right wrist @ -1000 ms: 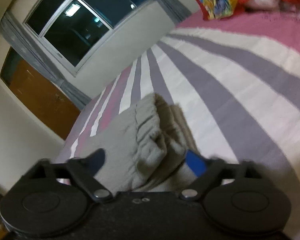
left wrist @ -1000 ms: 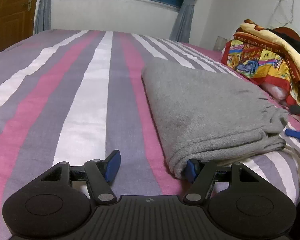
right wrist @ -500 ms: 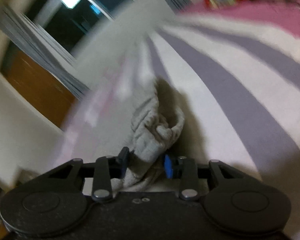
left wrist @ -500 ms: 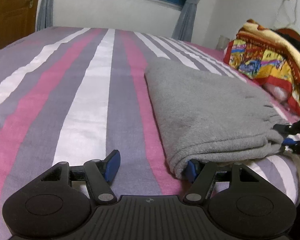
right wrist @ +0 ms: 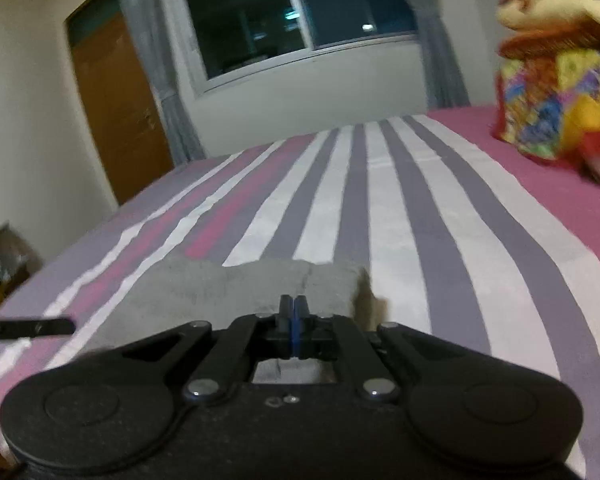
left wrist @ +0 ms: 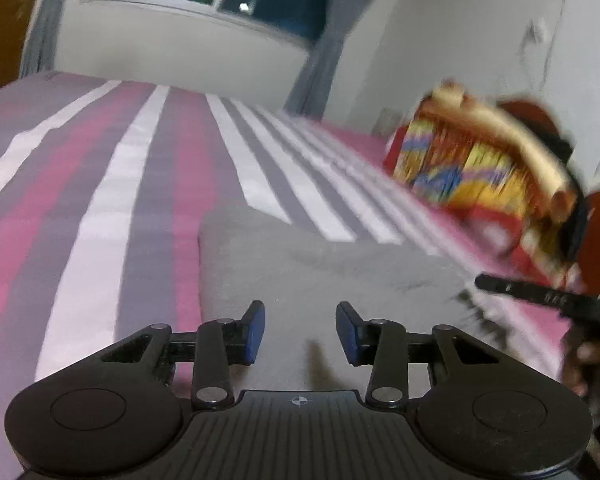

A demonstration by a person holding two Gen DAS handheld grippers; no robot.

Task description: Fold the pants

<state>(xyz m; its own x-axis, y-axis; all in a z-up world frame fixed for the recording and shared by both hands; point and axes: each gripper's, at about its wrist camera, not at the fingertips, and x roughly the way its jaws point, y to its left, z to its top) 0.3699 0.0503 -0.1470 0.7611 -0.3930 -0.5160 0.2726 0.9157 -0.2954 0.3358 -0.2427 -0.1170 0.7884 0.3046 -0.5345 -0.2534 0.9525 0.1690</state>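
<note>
Both grippers have lifted — the left gripper (left wrist: 300, 330), jaws just narrowed, straddles grey pants (left wrist: 320, 276) without visibly pinching; the right gripper (right wrist: 294, 320) has clamped fully together over them. Pants lie folded on the striped bed (right wrist: 420, 208).

Black right gripper (right wrist: 294, 322), blue-padded jaws having just been closing, now meeting over folded grey fleece pants (right wrist: 236, 288); cloth between pads undeterminable. Pants are lying on pink-grey-white striped bed (right wrist: 420, 208).
</note>
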